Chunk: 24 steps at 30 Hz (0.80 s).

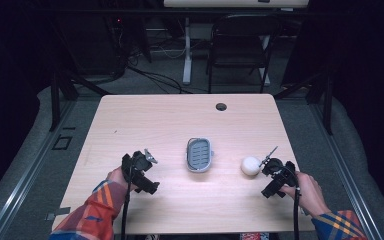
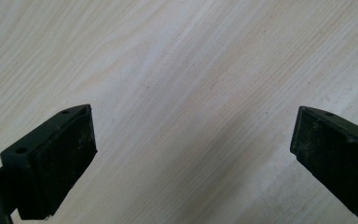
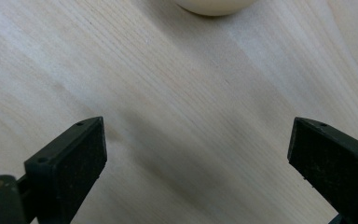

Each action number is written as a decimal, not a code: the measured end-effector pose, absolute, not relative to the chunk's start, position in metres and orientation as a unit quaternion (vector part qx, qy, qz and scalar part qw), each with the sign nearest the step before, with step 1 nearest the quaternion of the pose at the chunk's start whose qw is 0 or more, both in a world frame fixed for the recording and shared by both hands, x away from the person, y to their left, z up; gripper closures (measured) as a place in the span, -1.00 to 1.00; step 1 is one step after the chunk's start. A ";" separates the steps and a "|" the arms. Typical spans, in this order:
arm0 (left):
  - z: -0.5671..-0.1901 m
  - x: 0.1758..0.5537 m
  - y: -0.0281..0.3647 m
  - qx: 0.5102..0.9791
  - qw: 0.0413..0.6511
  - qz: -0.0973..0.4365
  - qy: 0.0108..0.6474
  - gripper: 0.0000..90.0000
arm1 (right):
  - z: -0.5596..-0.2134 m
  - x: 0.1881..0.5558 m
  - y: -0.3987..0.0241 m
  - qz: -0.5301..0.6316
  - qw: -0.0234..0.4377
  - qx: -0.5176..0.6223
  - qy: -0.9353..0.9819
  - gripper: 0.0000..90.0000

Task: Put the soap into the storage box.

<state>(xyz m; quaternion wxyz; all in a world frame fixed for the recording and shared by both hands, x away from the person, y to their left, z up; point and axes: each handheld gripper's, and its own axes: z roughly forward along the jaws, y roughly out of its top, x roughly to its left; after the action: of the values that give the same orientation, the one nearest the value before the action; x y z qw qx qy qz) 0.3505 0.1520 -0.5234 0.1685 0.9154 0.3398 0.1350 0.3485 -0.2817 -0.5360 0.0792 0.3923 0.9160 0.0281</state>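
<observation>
1. Pale wood-grain table (image 1: 145, 120) in a dark room; a black folding chair (image 1: 240, 45) and floor cables stand beyond it.
2. Cream ball (image 1: 250, 165): round, smooth, matte, unmarked; it rests on the table just in front of the right gripper (image 1: 269, 167), apart from its jaws.
3. Grey oval tray (image 1: 200, 154): slotted floor, raised rim, near the table's centre, between the two grippers.
4. Right gripper view: jaws wide, bare wood between; the ball's lower edge (image 3: 213, 6) shows at the top.
5. Left gripper (image 1: 147, 162): jaws wide over bare wood in its own view.
6. High view alone gives the tray and plaid sleeves (image 1: 97, 210); no readable writing.
</observation>
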 end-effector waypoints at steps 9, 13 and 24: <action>-0.524 0.351 0.152 0.915 0.170 0.135 0.340 -1.00 | -0.532 0.350 -0.279 0.015 0.086 0.380 0.921 -1.00; -0.523 0.350 0.151 0.915 0.173 0.137 0.338 -1.00 | -0.535 0.350 -0.273 0.033 0.091 0.381 0.919 -1.00; -0.523 0.350 0.152 0.914 0.176 0.137 0.339 -1.00 | -0.528 0.355 -0.269 0.054 0.106 0.379 0.918 -1.00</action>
<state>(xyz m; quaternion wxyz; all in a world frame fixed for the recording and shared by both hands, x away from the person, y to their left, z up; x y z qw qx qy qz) 0.3501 0.1515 -0.5228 0.1760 0.9140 0.3386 0.1374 0.3548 -0.2689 -0.5275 0.1058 0.3786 0.9179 0.0540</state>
